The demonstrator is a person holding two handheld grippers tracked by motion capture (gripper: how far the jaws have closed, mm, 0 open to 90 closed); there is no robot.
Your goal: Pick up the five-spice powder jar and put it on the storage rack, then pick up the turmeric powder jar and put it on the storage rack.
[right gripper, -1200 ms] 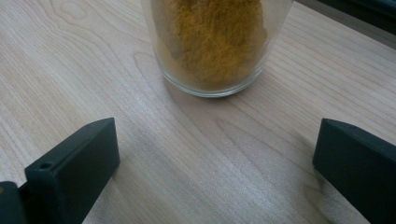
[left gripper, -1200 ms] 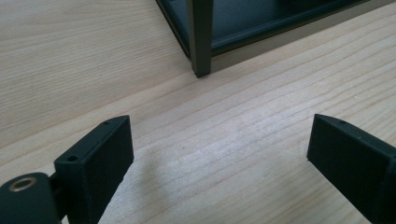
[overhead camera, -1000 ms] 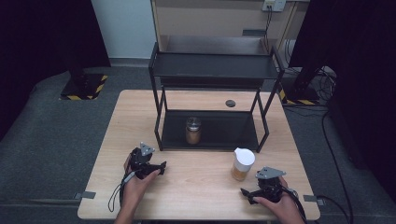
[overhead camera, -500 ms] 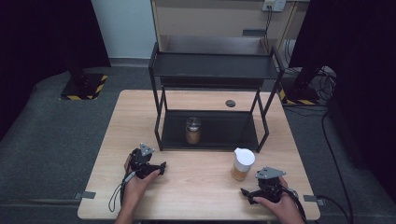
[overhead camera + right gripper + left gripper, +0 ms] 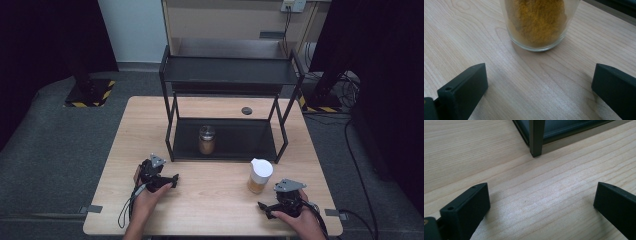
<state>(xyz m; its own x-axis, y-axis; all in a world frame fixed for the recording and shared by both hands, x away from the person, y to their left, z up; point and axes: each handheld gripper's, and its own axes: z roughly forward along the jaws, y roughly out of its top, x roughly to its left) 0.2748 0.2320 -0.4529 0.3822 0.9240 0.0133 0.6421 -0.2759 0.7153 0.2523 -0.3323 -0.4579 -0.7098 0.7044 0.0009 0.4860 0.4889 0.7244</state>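
Spice jar [image 5: 537, 23] standing upright straight ahead of right gripper [image 5: 539, 82], jaws spread wide, nothing pinched; much closer than left gripper [image 5: 541, 202], just opened, empty too.

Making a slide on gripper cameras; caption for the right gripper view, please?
Open right gripper faces a glass jar of yellow-orange powder standing on the wooden table.

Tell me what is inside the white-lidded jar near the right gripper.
The white-lidded jar holds an orange-yellow powder, seen through the clear glass and reaching close to its base. How high the powder reaches is hidden: the lid covers the top, and the right gripper view cuts the jar off.
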